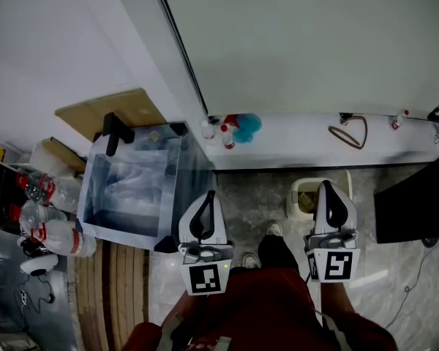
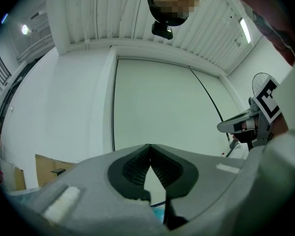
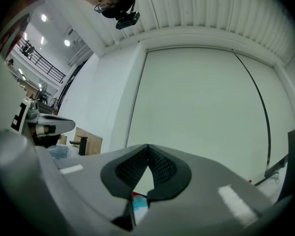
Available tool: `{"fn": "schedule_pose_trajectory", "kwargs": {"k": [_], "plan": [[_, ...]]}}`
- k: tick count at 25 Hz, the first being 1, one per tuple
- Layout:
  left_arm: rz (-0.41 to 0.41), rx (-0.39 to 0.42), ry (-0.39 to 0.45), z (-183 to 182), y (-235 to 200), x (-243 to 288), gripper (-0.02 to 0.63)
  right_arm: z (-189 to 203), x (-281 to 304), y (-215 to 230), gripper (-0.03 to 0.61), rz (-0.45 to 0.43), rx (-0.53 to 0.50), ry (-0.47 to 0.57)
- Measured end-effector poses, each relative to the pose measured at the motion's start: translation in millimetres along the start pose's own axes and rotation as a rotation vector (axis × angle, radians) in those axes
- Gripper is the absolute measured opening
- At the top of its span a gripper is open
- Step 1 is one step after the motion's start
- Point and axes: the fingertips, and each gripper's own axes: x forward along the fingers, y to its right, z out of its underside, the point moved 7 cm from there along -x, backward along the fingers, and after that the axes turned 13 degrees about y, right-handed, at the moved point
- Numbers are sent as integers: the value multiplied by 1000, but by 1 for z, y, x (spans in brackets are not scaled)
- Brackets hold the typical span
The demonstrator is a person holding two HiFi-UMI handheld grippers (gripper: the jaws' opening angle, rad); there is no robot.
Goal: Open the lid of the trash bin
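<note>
Trash bin (image 1: 168, 196) near left gripper (image 1: 208, 194), jaws together

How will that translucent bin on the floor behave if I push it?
The translucent bin looks like thin-walled plastic with little inside beyond what seems a clear bag, so it is probably light and apt to slide. Its walls may flex rather than stay stiff. The black handle looks rigid, likely the surest grip.
</note>
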Motion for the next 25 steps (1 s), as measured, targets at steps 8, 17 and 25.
{"fn": "schedule_pose_trajectory", "kwargs": {"k": [8,17,25], "plan": [[-9,-3,-9,4,0,-3,3,2,-2,6,0,21,-16,-9],[-3,-20,-10,5,6,1,3,4,-6,11,0,32,-21,-25],[18,-19,-11,8,6,4,3,5,-3,11,0,42,-24,-33]]}}
